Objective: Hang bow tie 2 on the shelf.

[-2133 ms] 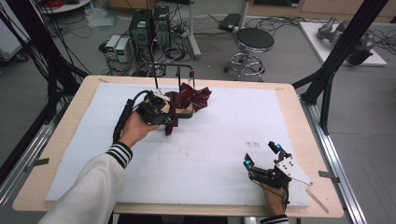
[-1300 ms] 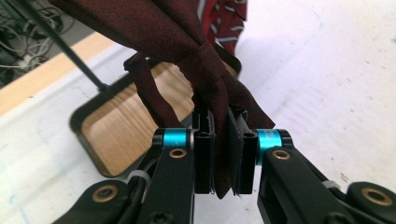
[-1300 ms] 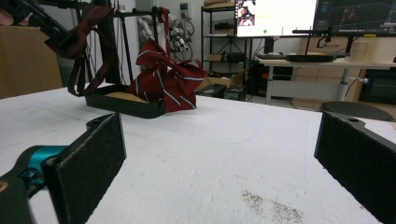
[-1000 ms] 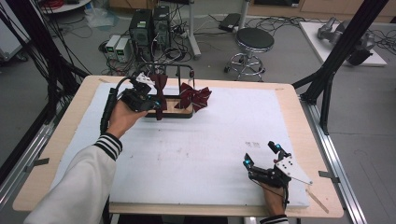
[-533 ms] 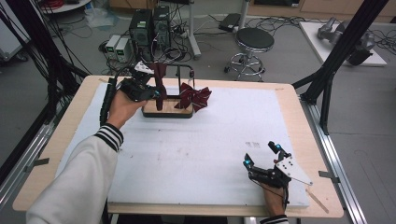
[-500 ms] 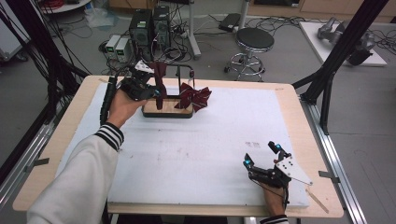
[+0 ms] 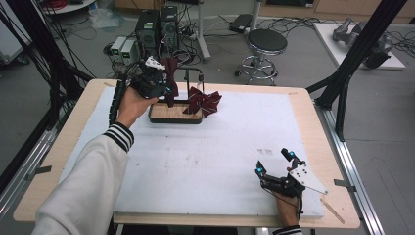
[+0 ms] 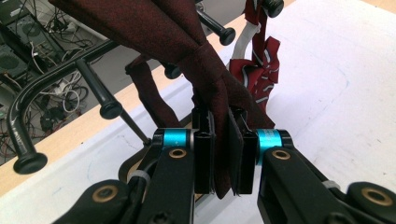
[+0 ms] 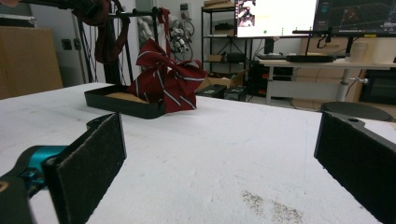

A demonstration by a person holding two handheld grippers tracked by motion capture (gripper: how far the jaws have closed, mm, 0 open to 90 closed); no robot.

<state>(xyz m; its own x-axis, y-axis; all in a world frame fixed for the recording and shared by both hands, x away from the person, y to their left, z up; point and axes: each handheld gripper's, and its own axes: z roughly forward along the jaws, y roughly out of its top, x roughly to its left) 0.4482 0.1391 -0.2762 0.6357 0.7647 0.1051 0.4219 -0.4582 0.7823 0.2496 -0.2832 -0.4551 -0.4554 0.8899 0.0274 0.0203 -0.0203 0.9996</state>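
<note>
A dark maroon necktie (image 8: 187, 37) hangs bunched between my left gripper's (image 8: 219, 122) jaws, which are shut on it. In the high view that left gripper (image 7: 167, 89) holds the necktie (image 7: 170, 68) up at the left end of a black peg rack (image 7: 195, 72) that stands on a wooden base (image 7: 175, 113). A red striped bow tie (image 7: 203, 101) hangs from the rack's right side; the left gripper view has this bow tie (image 8: 259, 70) beyond the jaws. My right gripper (image 7: 272, 161) rests open near the table's front right, and its camera faces the bow tie (image 9: 166, 79).
The rack's black pegs (image 8: 100, 91) jut out close to the left jaws. A white mat (image 7: 220, 147) covers the wooden table. A stool (image 7: 266, 44), computers and cables stand on the floor behind. A dark stand leg (image 7: 342, 83) rises at the right edge.
My left gripper has risen and moved back-left with the dark necktie, from beside the base up to the rack's top. The right gripper has stayed put.
</note>
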